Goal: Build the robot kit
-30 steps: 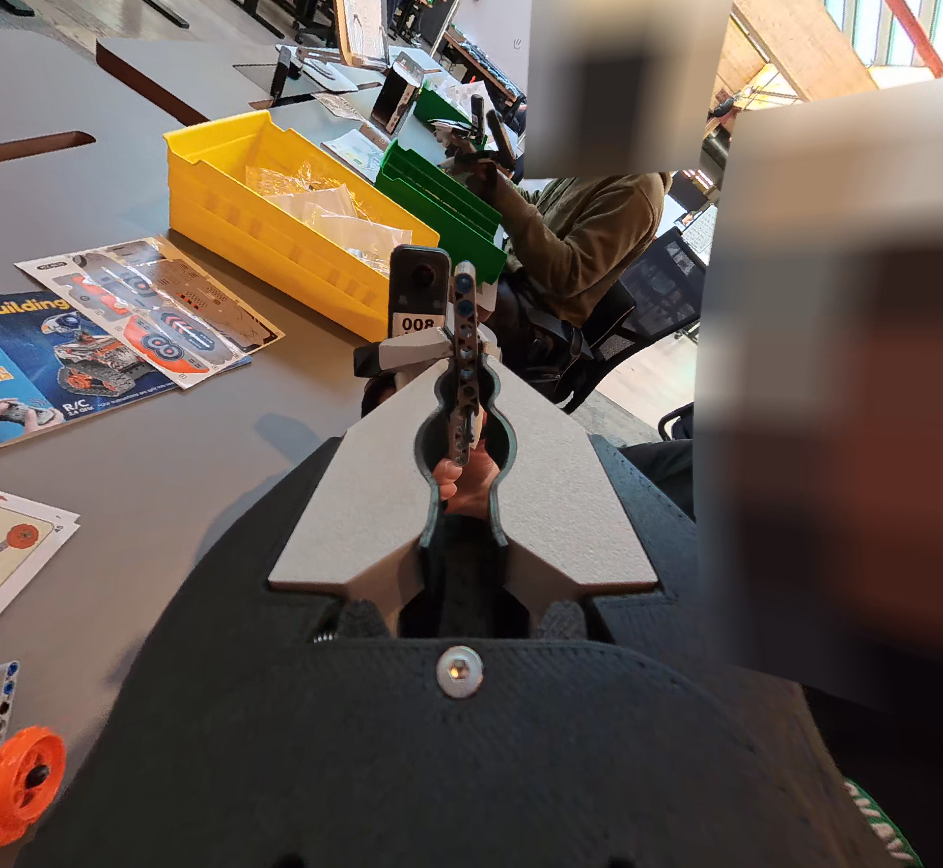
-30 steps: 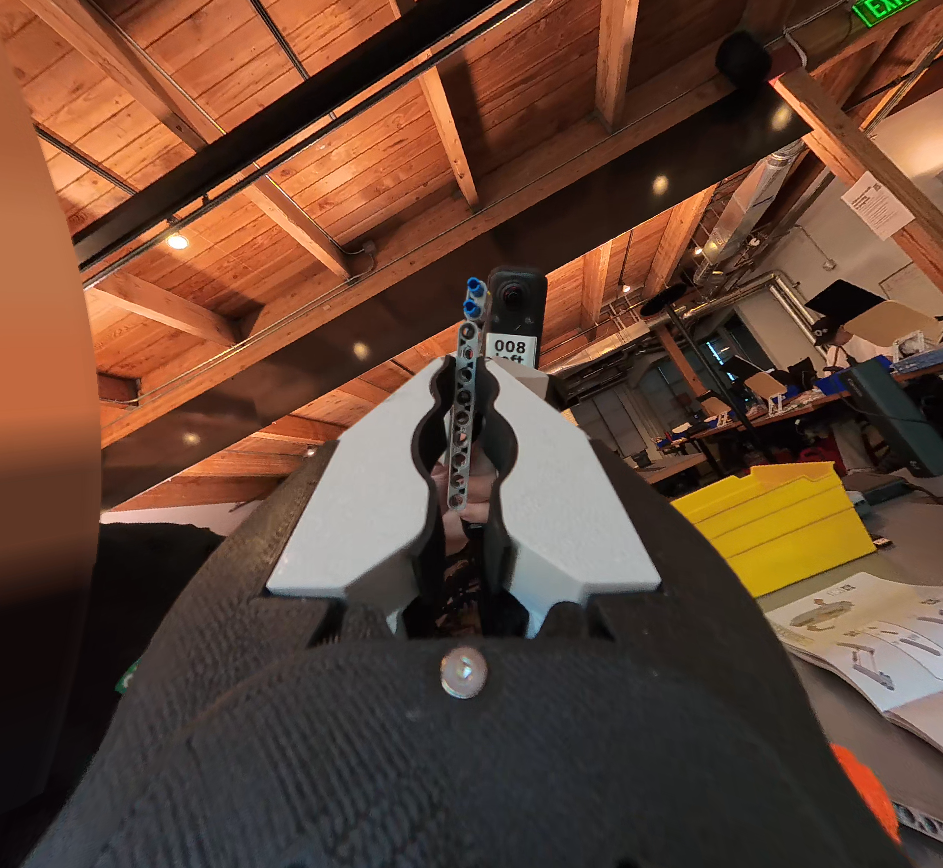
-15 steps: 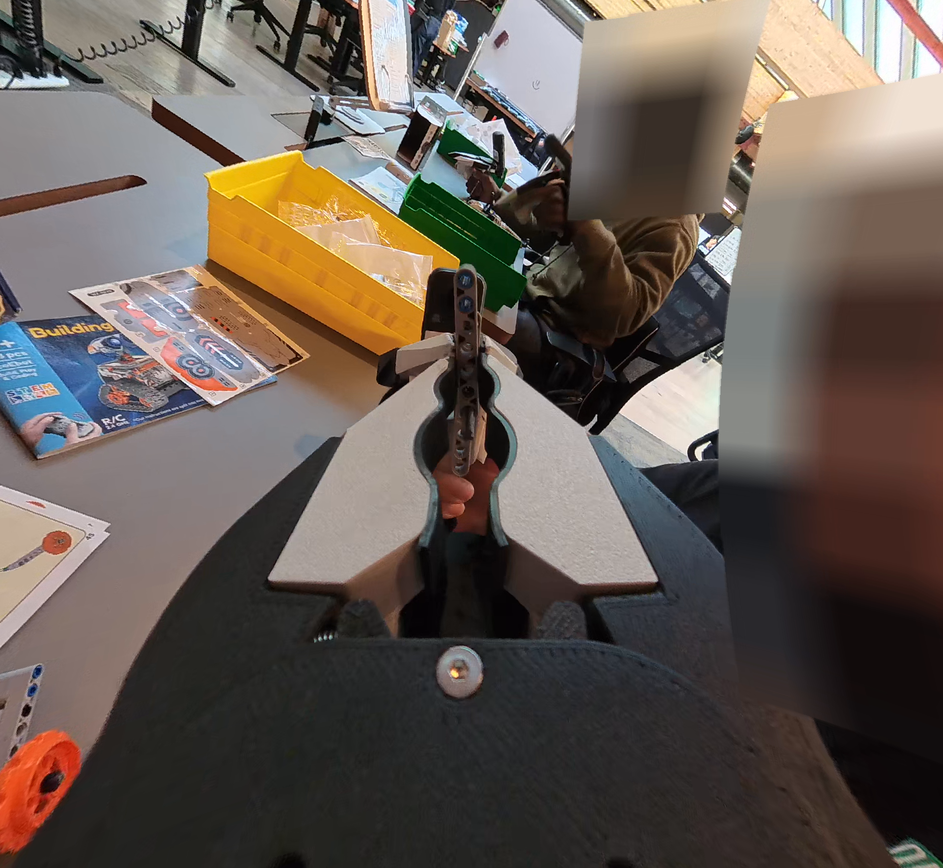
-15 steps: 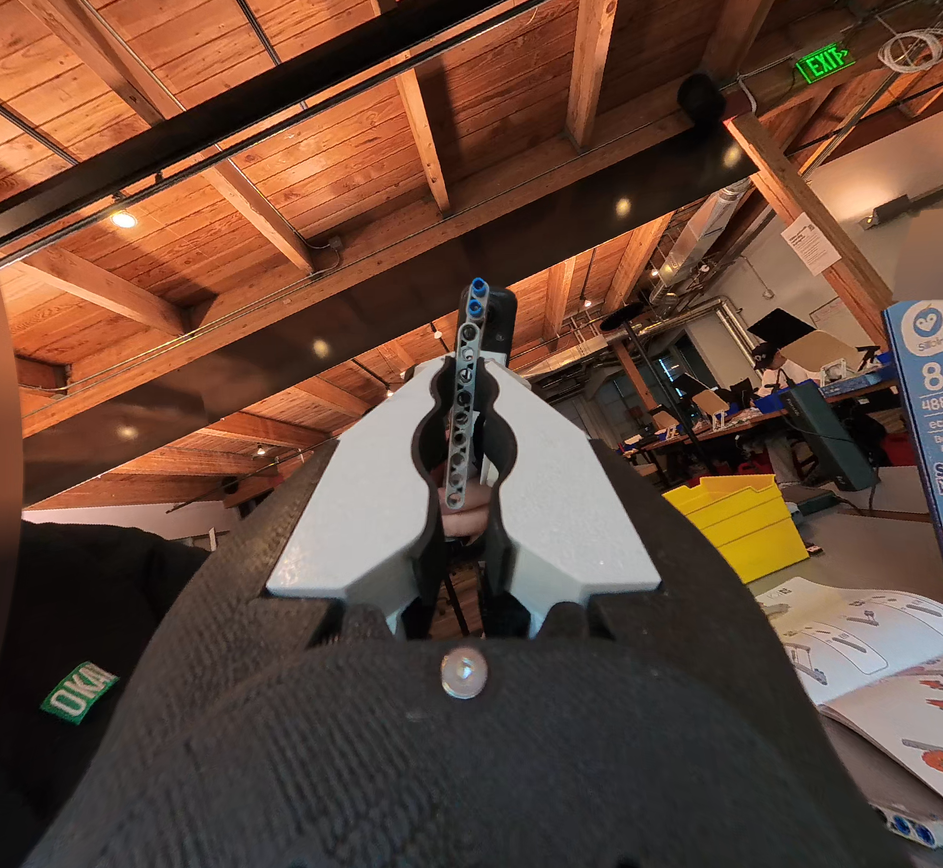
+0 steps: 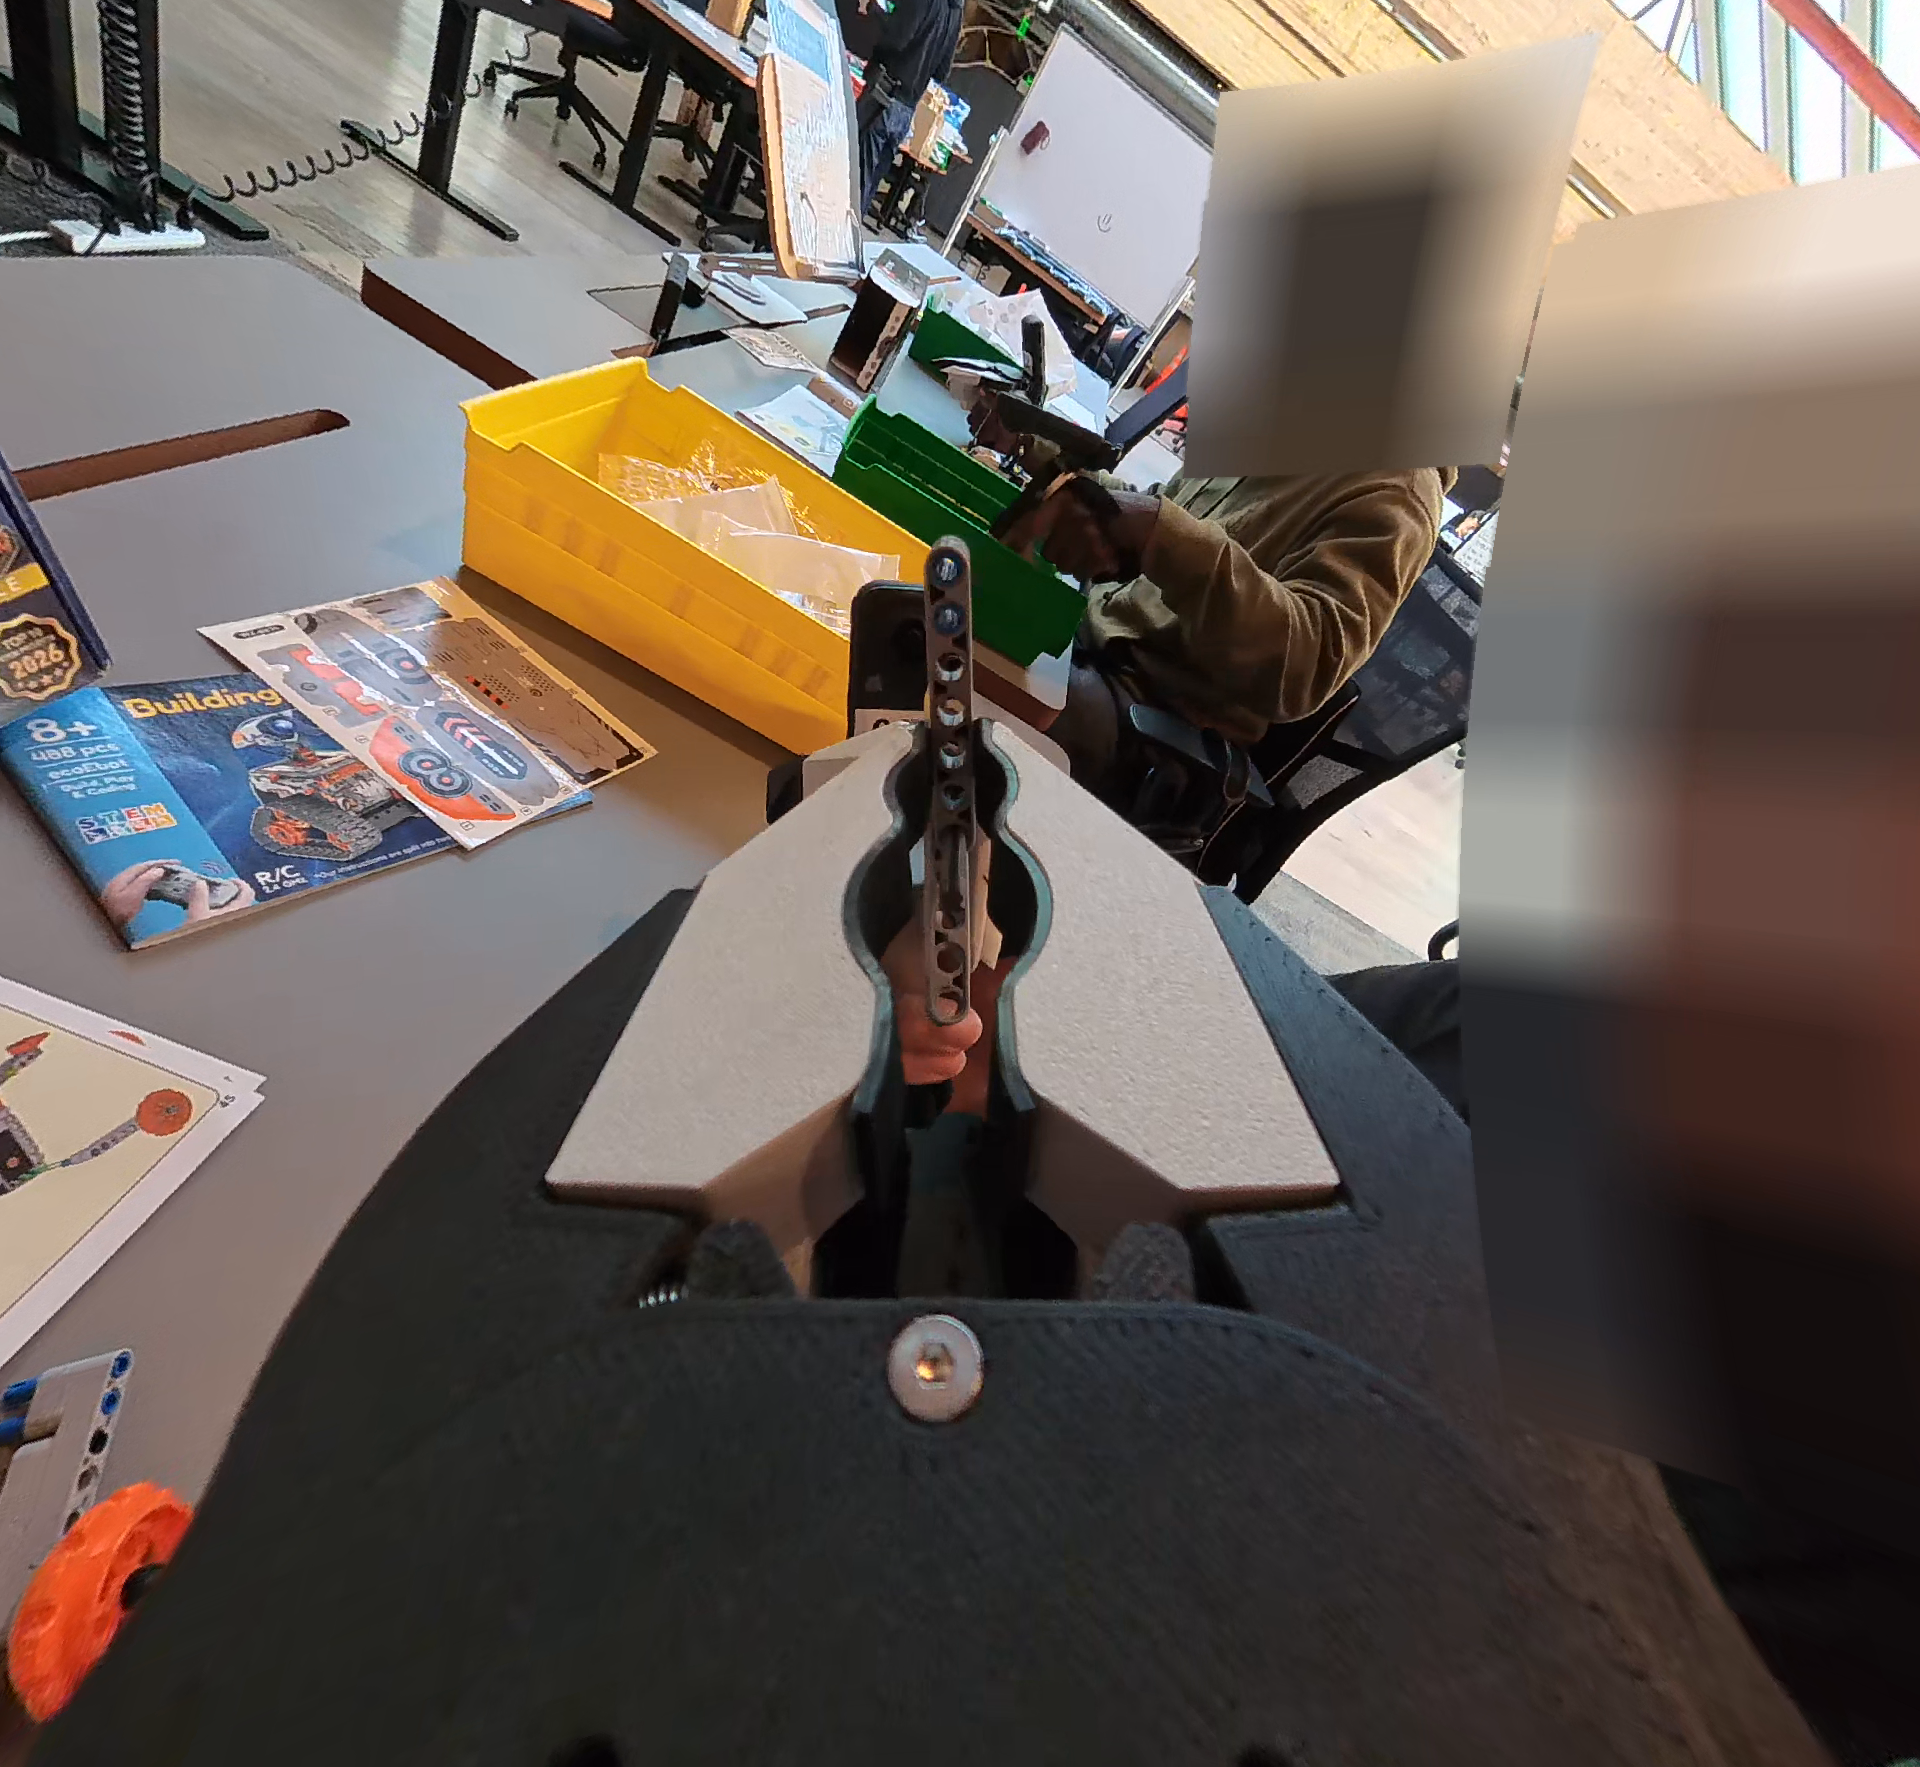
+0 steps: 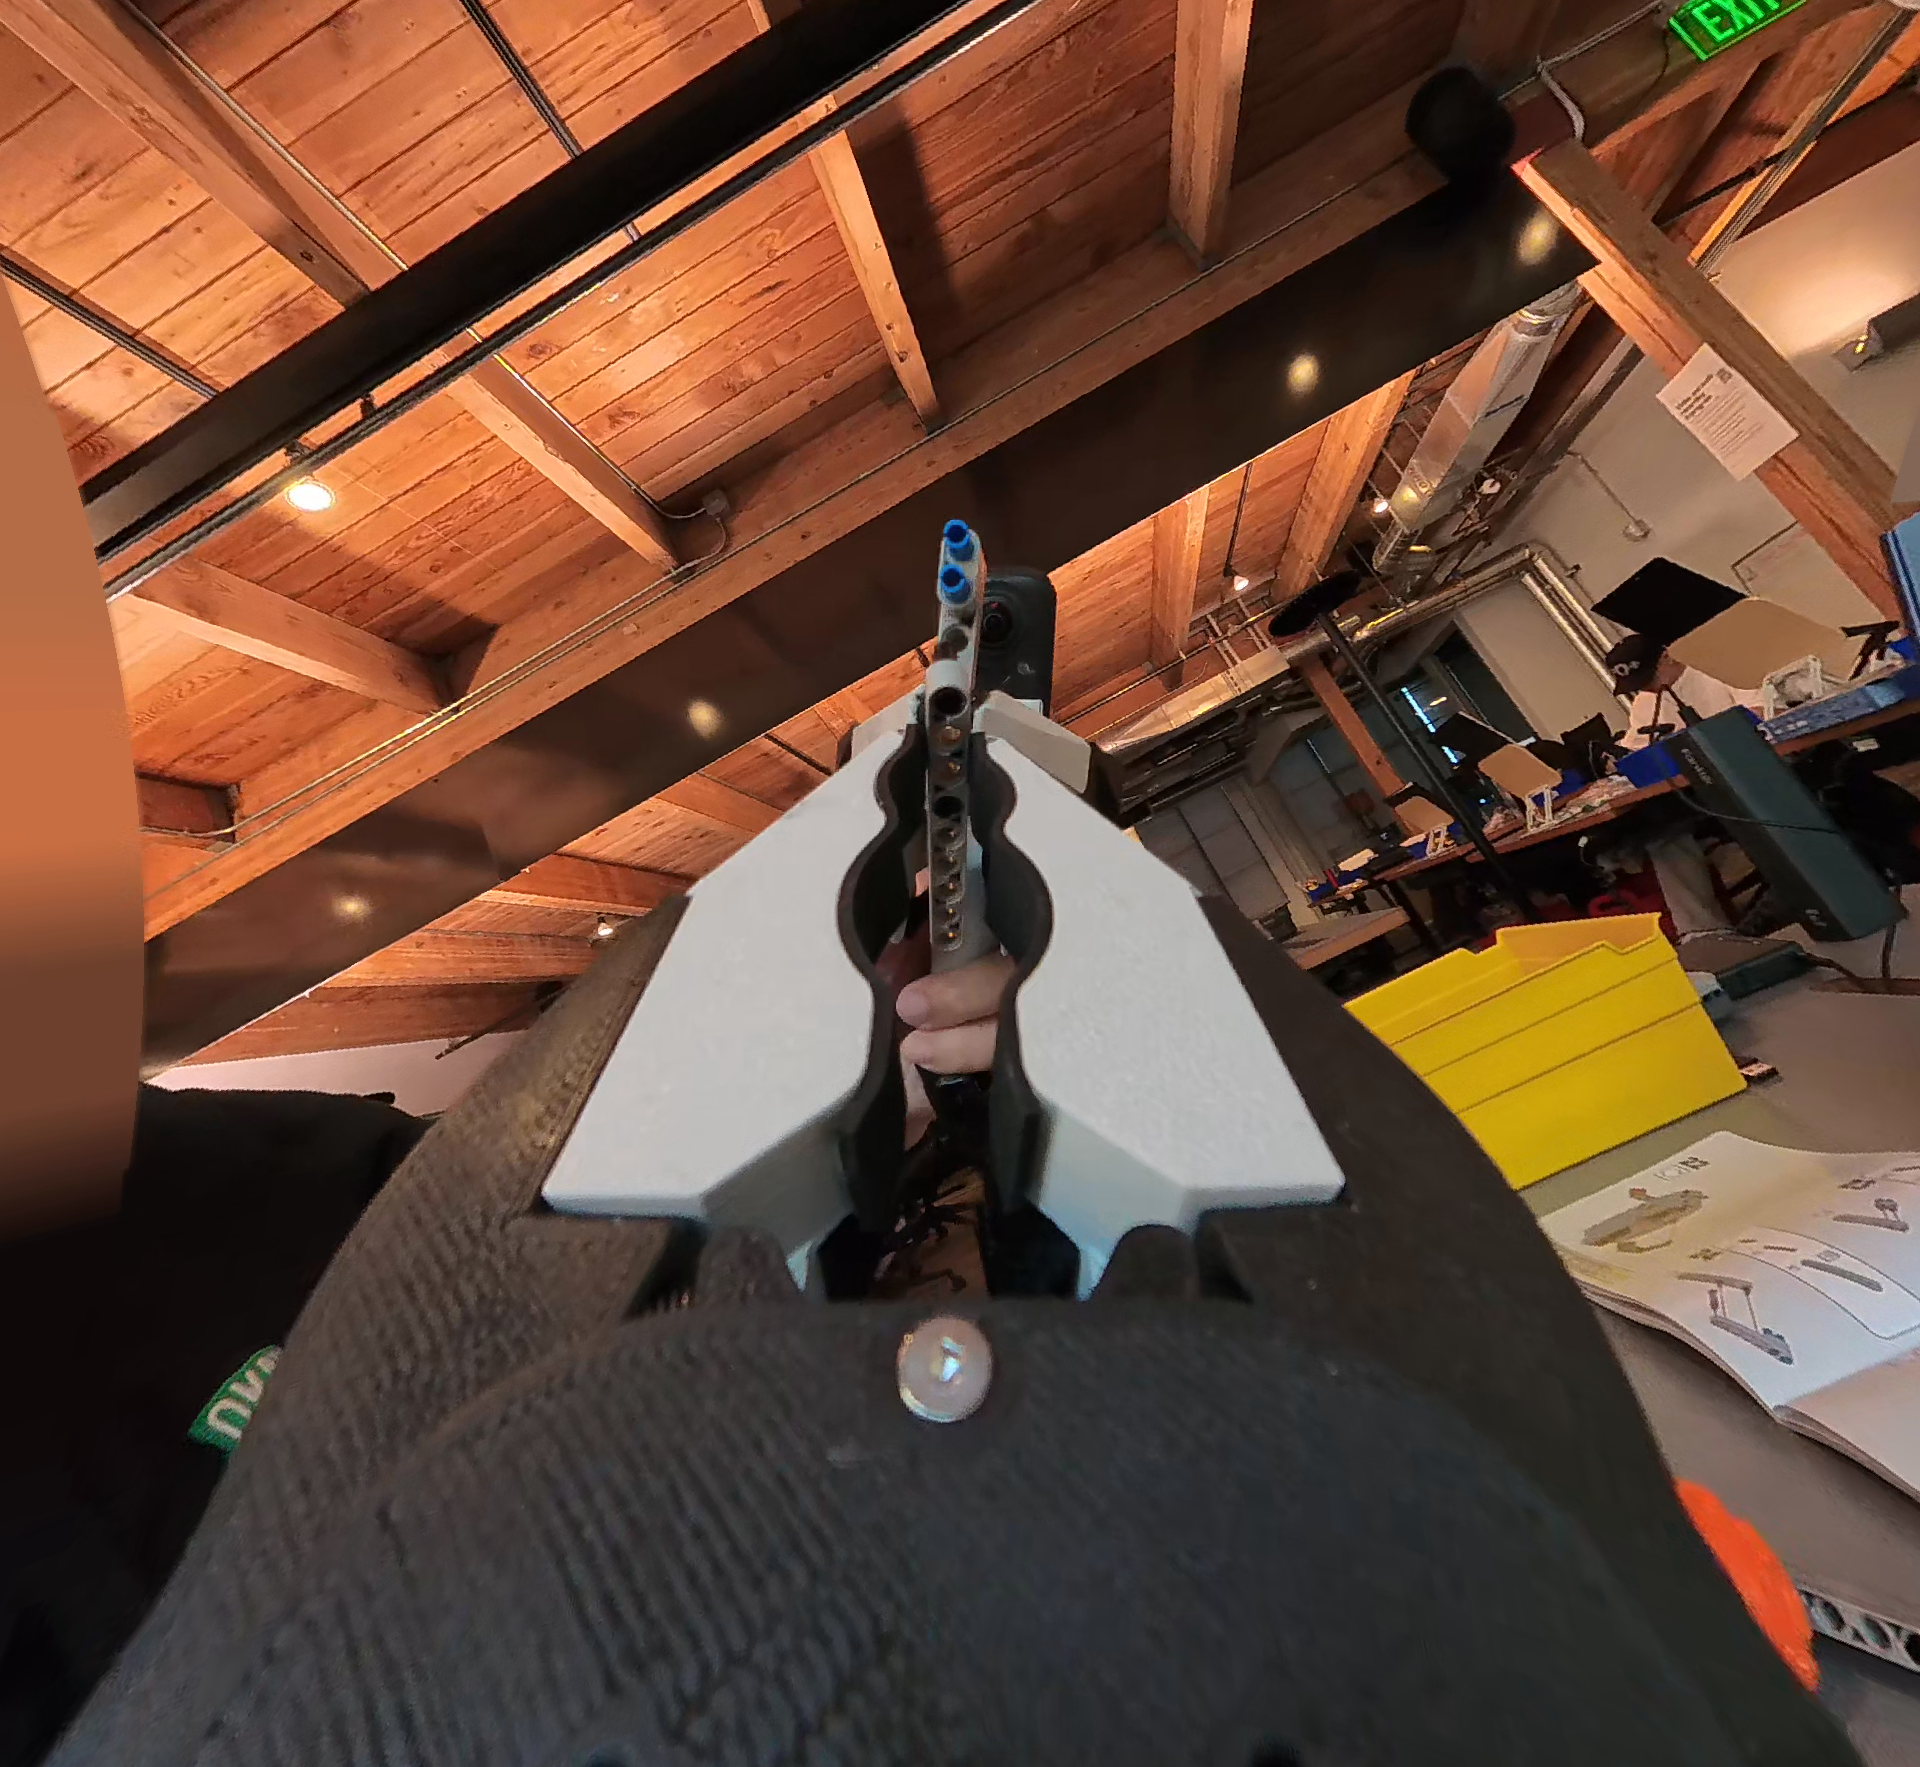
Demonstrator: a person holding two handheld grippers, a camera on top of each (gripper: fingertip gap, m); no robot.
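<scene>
My left gripper is shut on a thin dark-grey beam with a row of holes and two blue pins at its top end. The beam stands upright, held in the air over the grey table. My right gripper is shut on the same beam from the opposite side and points up at the wooden ceiling. Each view shows the other gripper's black camera just behind the beam: in the left wrist view and in the right wrist view. A finger shows below the beam between the jaws.
A yellow bin with plastic bags and green bins stand on the table. A booklet, a sticker sheet, an instruction page and an orange wheel lie left. A seated person is beyond. An open manual lies right. The tips of both grippers are at nearly the same place.
Both grippers kept their hold on the beam. The left view shifted so the table things sit farther right. The right view swung, and the blue box left its right edge.
</scene>
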